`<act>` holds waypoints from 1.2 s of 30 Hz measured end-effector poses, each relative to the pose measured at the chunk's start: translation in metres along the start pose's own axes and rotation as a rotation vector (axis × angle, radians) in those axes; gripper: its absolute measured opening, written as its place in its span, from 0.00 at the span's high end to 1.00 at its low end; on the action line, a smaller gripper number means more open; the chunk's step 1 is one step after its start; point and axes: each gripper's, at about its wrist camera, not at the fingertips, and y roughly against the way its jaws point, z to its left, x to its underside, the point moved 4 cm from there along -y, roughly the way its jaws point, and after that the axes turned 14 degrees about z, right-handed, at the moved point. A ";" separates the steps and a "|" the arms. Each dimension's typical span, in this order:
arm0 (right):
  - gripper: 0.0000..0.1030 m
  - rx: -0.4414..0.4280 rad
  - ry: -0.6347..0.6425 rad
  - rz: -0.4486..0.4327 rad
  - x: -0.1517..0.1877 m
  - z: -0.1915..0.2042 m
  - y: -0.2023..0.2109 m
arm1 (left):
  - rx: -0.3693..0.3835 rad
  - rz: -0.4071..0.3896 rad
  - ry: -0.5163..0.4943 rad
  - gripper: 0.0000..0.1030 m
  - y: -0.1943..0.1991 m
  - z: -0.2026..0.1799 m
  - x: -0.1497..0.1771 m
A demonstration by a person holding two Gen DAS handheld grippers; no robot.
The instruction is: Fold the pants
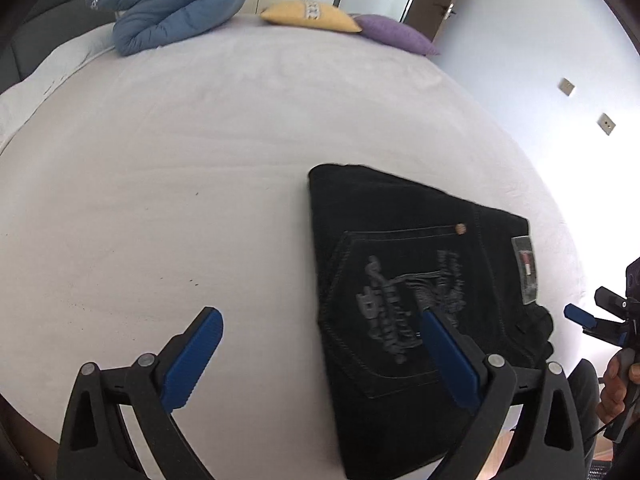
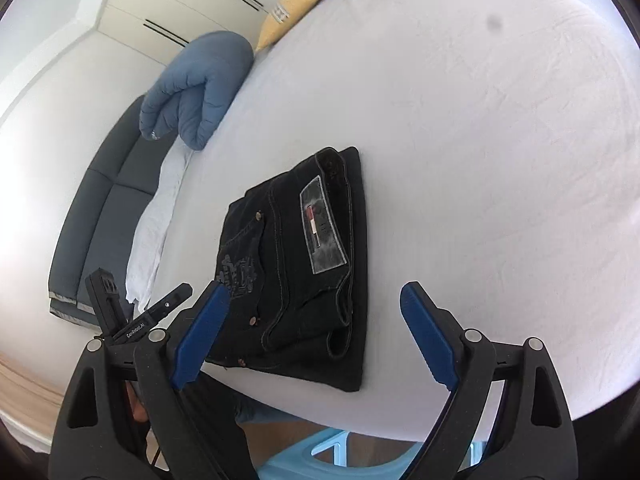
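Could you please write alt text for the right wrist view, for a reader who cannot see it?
Black pants lie folded into a compact stack on a white bed, near its edge. The open right tool hovers over them, holding nothing. A blue duvet sits at the far side.

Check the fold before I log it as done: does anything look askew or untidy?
Mostly neat. The pants lie folded flat on the bed, both grippers open and clear. One oddity: near the bed's front edge, the waistband bunches and curls instead of lying flat.
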 end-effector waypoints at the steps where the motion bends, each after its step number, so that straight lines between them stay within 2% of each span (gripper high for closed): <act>1: 0.16 -0.009 0.010 0.013 -0.011 0.001 -0.004 | 0.020 0.030 0.003 0.02 -0.009 0.006 -0.002; 5: 0.16 0.030 -0.028 0.079 -0.034 -0.013 -0.027 | 0.100 0.097 0.016 0.02 -0.030 0.012 -0.014; 7: 0.21 -0.004 -0.099 0.124 -0.042 -0.026 -0.043 | 0.135 0.118 0.010 0.02 -0.037 0.007 -0.019; 10: 0.29 -0.046 -0.138 0.139 -0.047 -0.032 -0.062 | 0.144 0.163 -0.021 0.02 -0.051 -0.005 -0.020; 14: 0.33 -0.054 -0.124 0.158 -0.052 -0.026 -0.079 | 0.093 0.181 -0.077 0.04 -0.066 -0.022 -0.022; 15: 0.38 -0.055 -0.132 0.161 -0.053 -0.026 -0.081 | 0.091 0.184 -0.088 0.13 -0.067 -0.027 -0.022; 16: 0.44 -0.045 -0.134 0.162 -0.053 -0.026 -0.084 | 0.092 0.187 -0.098 0.28 -0.067 -0.031 -0.022; 19: 0.60 0.030 -0.103 0.168 -0.052 -0.022 -0.092 | 0.069 0.195 -0.130 0.40 -0.066 -0.044 -0.024; 23: 0.66 0.085 -0.073 0.163 -0.049 -0.016 -0.092 | 0.034 0.193 -0.137 0.49 -0.066 -0.049 -0.026; 28: 0.72 0.203 0.007 0.148 -0.046 -0.002 -0.090 | 0.008 0.178 -0.151 0.62 -0.061 -0.052 -0.027; 36: 0.82 0.410 0.174 0.085 -0.037 0.027 -0.085 | -0.015 0.154 -0.163 0.76 -0.049 -0.062 -0.026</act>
